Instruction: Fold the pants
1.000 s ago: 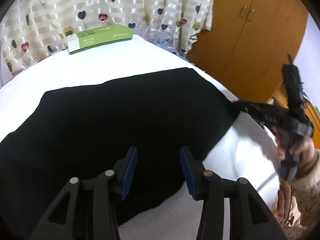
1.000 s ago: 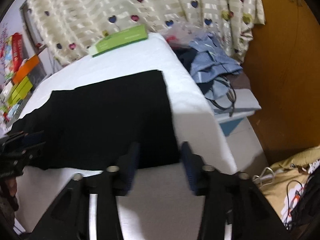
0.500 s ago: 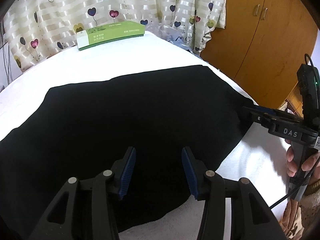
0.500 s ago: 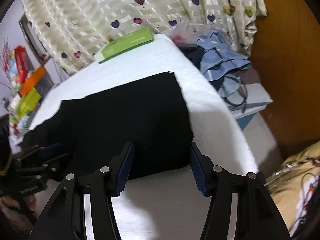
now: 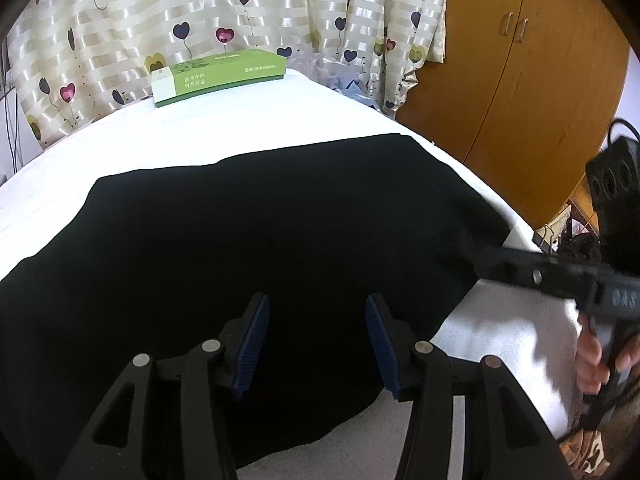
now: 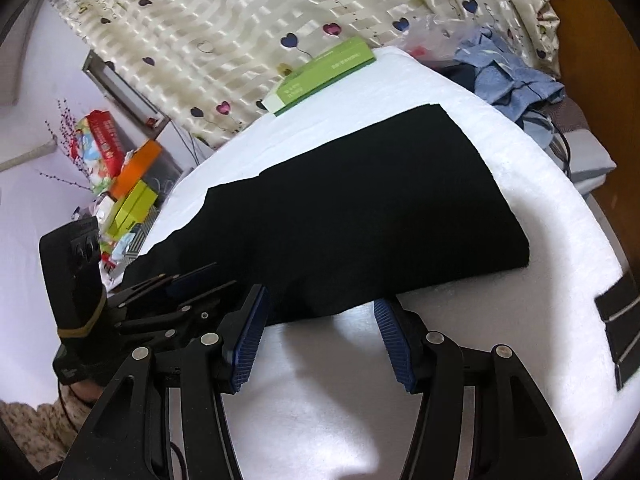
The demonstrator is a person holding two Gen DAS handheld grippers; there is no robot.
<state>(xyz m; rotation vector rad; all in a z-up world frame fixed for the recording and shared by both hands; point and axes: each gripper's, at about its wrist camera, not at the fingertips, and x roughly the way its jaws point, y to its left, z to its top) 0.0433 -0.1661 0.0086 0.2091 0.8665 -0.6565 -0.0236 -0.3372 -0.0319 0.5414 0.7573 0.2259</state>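
Black pants [image 5: 248,232] lie flat on a white bed [image 5: 248,128]; they also show in the right wrist view [image 6: 360,208]. My left gripper [image 5: 316,340] is open and empty, hovering over the near part of the pants. My right gripper [image 6: 320,336] is open and empty, just in front of the pants' near edge. In the left wrist view the right gripper [image 5: 500,260] reaches in from the right at the pants' right edge. In the right wrist view the left gripper [image 6: 176,288] sits at the left over the pants.
A green and white box [image 5: 218,76] lies at the far edge of the bed by a heart-print curtain [image 5: 200,12]. A wooden wardrobe [image 5: 520,80] stands at the right. Blue clothes [image 6: 508,76] are piled beyond the bed. Colourful boxes [image 6: 120,184] stand at the left.
My right gripper has moved left and closer to the pants' near edge, tilting its view. My left gripper has shifted slightly forward over the pants. Both stay open.
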